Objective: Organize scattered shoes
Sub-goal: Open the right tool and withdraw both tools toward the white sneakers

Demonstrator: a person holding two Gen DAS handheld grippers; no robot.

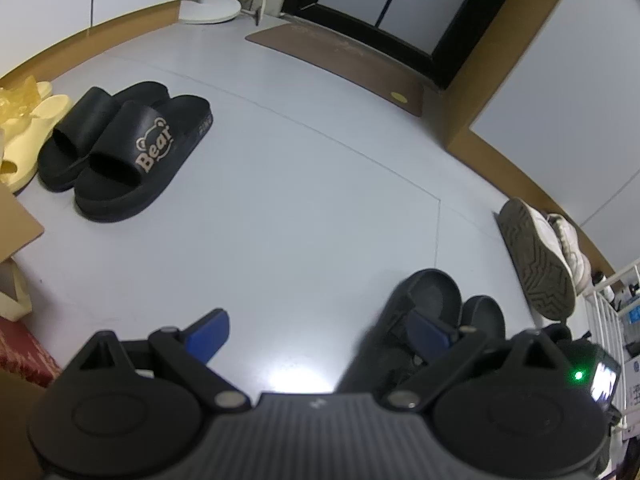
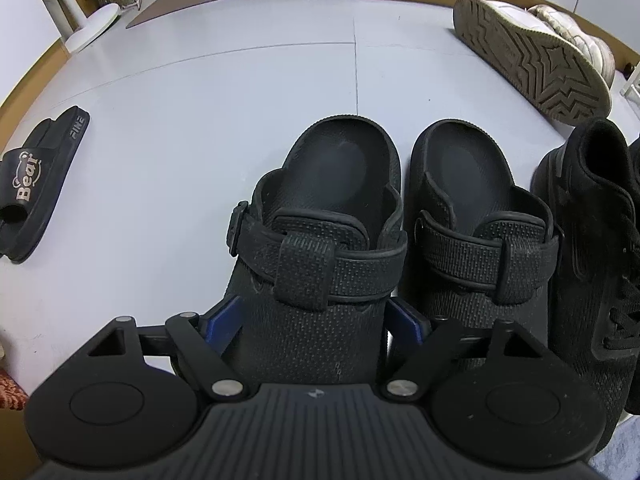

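In the right wrist view a pair of black strapped clogs stands side by side on the pale floor, toes toward me. My right gripper (image 2: 314,320) straddles the toe of the left clog (image 2: 320,240), its blue pads (image 2: 222,320) against the clog's two sides. The right clog (image 2: 476,240) stands free next to it. My left gripper (image 1: 320,330) hangs open over bare floor, nothing between its fingers; the clogs (image 1: 436,292) lie just right of it. A black "Bear" slide pair (image 1: 124,148) sits neatly at the left beside cream slippers (image 1: 28,136).
A white sneaker (image 2: 532,60) lies on its side by the far skirting, sole showing. A black lace-up sneaker (image 2: 588,260) stands right of the clogs. A brown doormat (image 1: 344,64), a fan base (image 1: 210,8), a white rack (image 1: 612,300) and cardboard (image 1: 16,220) edge the floor.
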